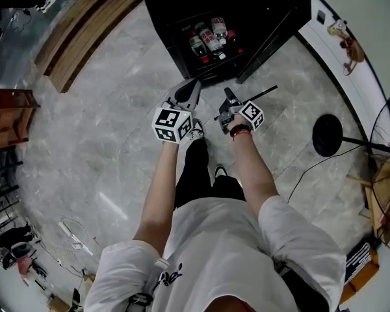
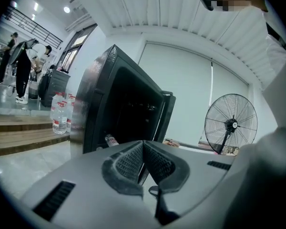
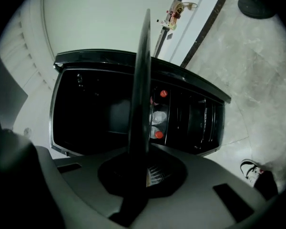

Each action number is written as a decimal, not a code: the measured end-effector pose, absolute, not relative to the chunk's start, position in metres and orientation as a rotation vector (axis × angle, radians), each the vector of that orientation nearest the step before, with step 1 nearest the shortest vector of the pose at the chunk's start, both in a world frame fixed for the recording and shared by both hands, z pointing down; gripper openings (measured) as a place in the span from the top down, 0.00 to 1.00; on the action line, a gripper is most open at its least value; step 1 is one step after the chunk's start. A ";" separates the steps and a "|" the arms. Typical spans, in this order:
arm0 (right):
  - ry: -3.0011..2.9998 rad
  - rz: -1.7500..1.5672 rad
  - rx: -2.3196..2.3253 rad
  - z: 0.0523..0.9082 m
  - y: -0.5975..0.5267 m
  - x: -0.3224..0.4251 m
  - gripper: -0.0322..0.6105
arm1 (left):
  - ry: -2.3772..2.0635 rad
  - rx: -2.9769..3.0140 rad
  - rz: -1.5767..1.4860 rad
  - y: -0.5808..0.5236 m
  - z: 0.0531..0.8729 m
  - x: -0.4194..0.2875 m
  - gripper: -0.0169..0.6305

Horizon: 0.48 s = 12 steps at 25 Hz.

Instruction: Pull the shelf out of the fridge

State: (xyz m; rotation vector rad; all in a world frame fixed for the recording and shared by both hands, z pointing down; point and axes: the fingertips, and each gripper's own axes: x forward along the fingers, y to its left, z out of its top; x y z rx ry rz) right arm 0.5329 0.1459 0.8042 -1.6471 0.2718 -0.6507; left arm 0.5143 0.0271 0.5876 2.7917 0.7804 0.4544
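Observation:
A black mini fridge (image 1: pixel 247 5) stands open on the floor ahead, with several red-capped bottles (image 1: pixel 208 39) in its lower part. My right gripper (image 1: pixel 229 108) is shut on a thin dark shelf (image 1: pixel 264 93), which is out of the fridge and sticks out to the right. In the right gripper view the shelf (image 3: pixel 142 80) stands edge-on between the jaws of the right gripper (image 3: pixel 143 163), in front of the fridge (image 3: pixel 95 109) and its bottles (image 3: pixel 158 119). My left gripper (image 1: pixel 185 93) is shut with nothing in it; in its own view the left gripper (image 2: pixel 143 149) has its pads pressed together before the fridge (image 2: pixel 119 109).
The fridge door (image 1: pixel 276 34) hangs open to the right. A fan's round base (image 1: pixel 327 134) and cable lie on the floor at the right; the fan (image 2: pixel 230 124) stands beyond the fridge. Wooden steps (image 1: pixel 78 31) and water bottles (image 2: pixel 59 113) are at the left. My shoes (image 1: pixel 196 130) are below the grippers.

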 end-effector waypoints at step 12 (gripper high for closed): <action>0.401 -0.790 -2.019 0.730 0.221 0.444 0.91 | 0.669 2.794 0.569 0.044 0.582 0.455 0.95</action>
